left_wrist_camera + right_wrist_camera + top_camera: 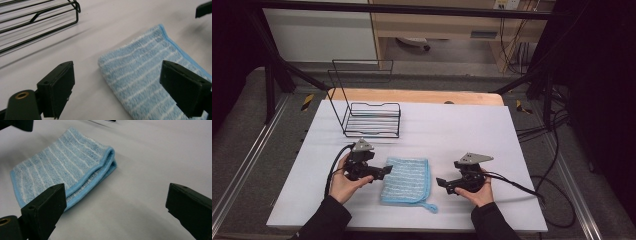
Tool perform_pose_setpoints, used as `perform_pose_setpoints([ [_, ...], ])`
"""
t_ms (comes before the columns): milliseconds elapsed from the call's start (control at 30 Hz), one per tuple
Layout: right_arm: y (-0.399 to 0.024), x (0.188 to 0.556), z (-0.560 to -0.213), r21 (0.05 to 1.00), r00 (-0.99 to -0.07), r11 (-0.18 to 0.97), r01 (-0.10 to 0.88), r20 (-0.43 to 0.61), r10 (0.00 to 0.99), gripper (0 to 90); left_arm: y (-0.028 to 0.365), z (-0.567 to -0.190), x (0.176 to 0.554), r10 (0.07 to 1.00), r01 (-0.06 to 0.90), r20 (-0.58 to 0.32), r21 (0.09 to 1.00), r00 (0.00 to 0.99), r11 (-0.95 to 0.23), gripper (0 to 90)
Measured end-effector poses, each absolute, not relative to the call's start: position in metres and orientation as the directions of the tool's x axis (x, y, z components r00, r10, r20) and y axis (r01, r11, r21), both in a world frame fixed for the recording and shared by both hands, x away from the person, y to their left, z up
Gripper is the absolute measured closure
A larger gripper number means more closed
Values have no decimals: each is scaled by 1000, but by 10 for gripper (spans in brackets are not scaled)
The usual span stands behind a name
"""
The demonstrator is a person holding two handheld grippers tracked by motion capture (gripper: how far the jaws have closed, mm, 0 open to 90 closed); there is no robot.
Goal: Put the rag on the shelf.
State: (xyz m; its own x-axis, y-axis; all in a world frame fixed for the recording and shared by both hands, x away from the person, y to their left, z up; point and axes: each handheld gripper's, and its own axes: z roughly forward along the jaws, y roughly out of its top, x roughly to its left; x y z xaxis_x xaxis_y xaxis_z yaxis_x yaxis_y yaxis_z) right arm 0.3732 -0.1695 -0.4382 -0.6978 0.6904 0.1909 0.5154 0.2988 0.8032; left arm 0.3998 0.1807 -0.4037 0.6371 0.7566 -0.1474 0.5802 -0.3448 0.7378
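Observation:
A folded blue towel (406, 180) with white stripes lies flat on the white table top (452, 130), between the two grippers. My left gripper (385, 171) is held at the towel's left edge, open, its jaws wide apart over the towel's (140, 77) near corner without touching it. My right gripper (440, 182) is held a short way to the right of the towel, open and empty. In the right gripper view the towel (62, 167) lies ahead and to the left, its folded edge facing the jaws.
A black wire rack (367, 107) stands at the back left of the table, just behind the left hand; its bars (37, 20) show in the left gripper view. Cables (547, 150) hang off the table's right side.

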Motion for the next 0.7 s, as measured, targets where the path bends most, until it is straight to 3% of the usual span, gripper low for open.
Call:
perform_pose_setpoints([
  [333,-167,373,-442,793,-702,311,524,196,685,43,172,-426,429,792,636,-170,702,586,-321,323],
  [533,-167,374,-442,794,-701,306,525,200,685,49,168,-436,430,767,668,-208,657,607,-351,508],
  [700,-165,375,-444,784,-703,310,538,214,678,54,168,-444,432,765,688,-244,648,596,-329,576],
])
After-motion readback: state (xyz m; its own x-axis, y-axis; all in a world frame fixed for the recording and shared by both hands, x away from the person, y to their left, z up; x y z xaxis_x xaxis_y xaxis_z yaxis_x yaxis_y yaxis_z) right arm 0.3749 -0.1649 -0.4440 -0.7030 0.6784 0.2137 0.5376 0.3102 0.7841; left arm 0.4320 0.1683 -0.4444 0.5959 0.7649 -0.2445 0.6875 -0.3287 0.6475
